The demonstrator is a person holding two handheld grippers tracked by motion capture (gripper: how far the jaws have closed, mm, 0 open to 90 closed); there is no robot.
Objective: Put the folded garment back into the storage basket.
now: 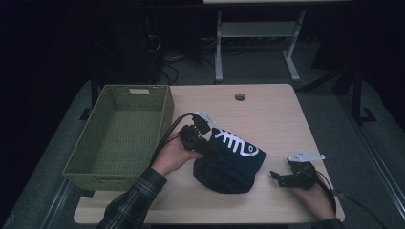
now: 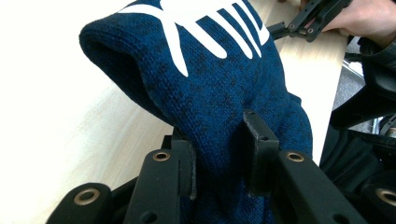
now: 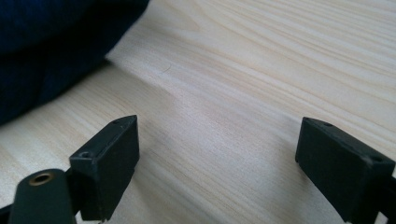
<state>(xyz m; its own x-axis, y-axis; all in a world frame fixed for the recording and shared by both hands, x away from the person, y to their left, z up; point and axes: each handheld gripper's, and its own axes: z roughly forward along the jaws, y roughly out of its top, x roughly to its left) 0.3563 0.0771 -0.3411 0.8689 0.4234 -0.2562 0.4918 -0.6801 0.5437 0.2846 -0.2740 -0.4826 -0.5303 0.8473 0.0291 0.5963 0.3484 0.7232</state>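
Observation:
A dark blue knitted garment (image 1: 231,162) with a white line pattern lies bunched on the wooden table (image 1: 267,109). My left gripper (image 1: 200,143) is shut on its left edge, lifting that part. In the left gripper view the blue knit (image 2: 210,93) is pinched between the two black jaws, and the left gripper (image 2: 219,158) holds it up off the tabletop. My right gripper (image 1: 279,177) rests low on the table to the right of the garment, open with nothing between its jaws. The right gripper view has the right gripper (image 3: 215,163) over bare wood, with the garment (image 3: 51,42) at upper left.
A green woven basket (image 1: 165,107), with nothing inside, stands at the table's left side, close to my left hand. A round cable hole (image 1: 239,97) sits near the table's far edge. A white desk frame (image 1: 253,43) stands on the floor beyond the table.

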